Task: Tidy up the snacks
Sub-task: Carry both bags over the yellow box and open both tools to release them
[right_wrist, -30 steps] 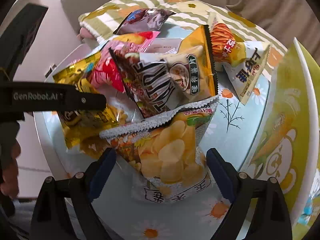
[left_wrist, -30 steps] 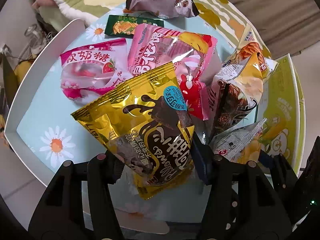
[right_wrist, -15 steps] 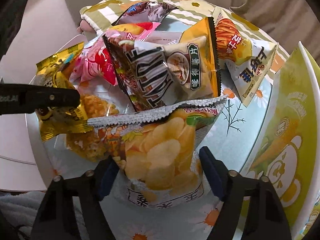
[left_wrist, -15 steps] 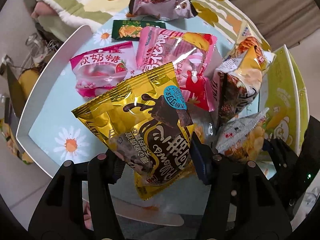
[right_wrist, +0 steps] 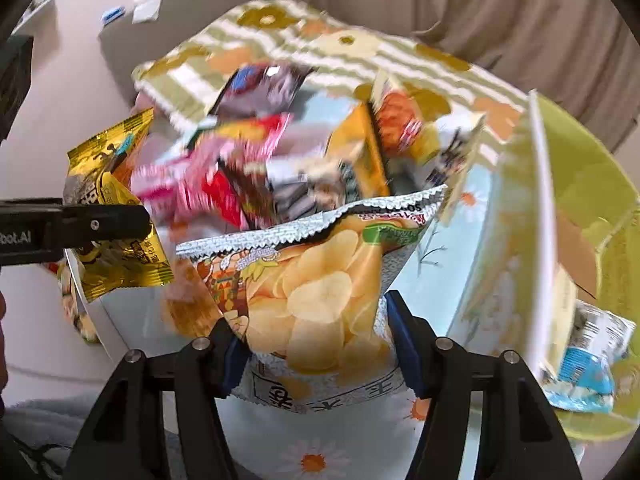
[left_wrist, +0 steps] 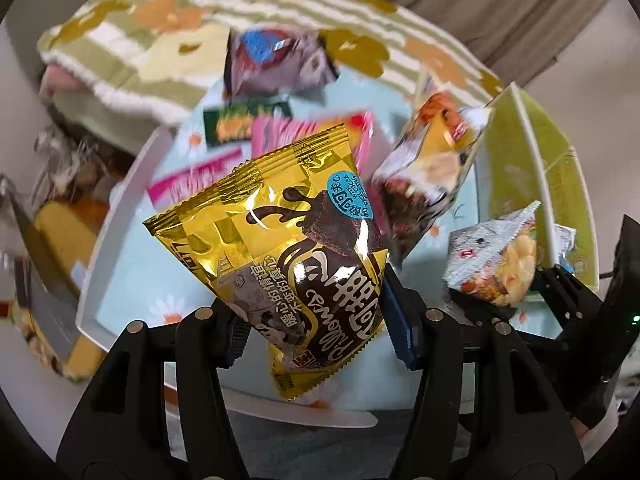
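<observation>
Both bags now lifted clear of the daisy-printed tray [left_wrist: 120, 216]: left gripper [left_wrist: 312, 332] clamps the gold foil chocolate-snack bag [left_wrist: 280, 248]; right gripper [right_wrist: 316, 352] clamps the silver potato-chip bag [right_wrist: 320, 280]. Sorting can proceed.

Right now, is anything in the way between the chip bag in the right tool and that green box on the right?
Nothing visible blocks it. The right tool holds the chip bag above the tray; the green box stands open beside it, only its near wall to clear.
</observation>
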A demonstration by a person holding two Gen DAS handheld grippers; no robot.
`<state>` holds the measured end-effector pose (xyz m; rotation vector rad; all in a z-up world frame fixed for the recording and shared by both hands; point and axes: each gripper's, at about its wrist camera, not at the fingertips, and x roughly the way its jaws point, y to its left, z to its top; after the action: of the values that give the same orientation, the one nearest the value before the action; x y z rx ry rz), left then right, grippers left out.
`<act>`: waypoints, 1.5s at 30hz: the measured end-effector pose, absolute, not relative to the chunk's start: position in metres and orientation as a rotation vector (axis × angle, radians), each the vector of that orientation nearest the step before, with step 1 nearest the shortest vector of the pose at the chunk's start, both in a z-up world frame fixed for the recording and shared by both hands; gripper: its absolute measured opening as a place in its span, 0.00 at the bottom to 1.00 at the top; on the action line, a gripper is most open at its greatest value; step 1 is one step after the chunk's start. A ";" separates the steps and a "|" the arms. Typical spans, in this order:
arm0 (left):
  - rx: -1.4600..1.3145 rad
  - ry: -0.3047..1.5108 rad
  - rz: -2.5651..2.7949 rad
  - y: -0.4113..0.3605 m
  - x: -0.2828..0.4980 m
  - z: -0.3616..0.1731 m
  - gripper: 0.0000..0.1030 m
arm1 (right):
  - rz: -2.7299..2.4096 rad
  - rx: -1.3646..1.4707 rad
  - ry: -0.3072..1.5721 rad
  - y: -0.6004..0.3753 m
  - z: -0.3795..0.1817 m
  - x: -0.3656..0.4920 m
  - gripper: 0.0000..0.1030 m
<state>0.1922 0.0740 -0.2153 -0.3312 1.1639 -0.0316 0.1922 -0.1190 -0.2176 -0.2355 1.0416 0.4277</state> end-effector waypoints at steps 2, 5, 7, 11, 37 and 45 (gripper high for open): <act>-0.308 1.133 -0.057 0.074 0.195 -0.204 0.52 | 0.397 -0.213 1.015 -0.120 -0.205 0.190 0.56; -0.272 1.082 -0.108 0.073 0.201 -0.184 0.52 | 0.341 -0.179 0.961 -0.123 -0.180 0.185 0.56; -0.240 1.048 -0.148 0.071 0.206 -0.170 0.52 | 0.307 -0.139 0.935 -0.129 -0.164 0.186 0.56; -0.186 0.994 -0.239 0.061 0.221 -0.143 0.52 | 0.232 -0.053 0.909 -0.144 -0.135 0.189 0.56; -0.111 1.023 -0.570 -0.219 0.349 -0.120 0.52 | 0.037 0.112 0.865 -0.369 -0.090 0.248 0.56; -0.052 1.166 -0.562 -0.268 0.385 -0.168 0.52 | 0.053 0.189 0.946 -0.397 -0.118 0.281 0.56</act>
<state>0.3850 -0.2679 -0.1679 -0.0516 1.1657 -0.5622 0.2810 -0.3967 -0.1185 0.1894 0.9464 0.0532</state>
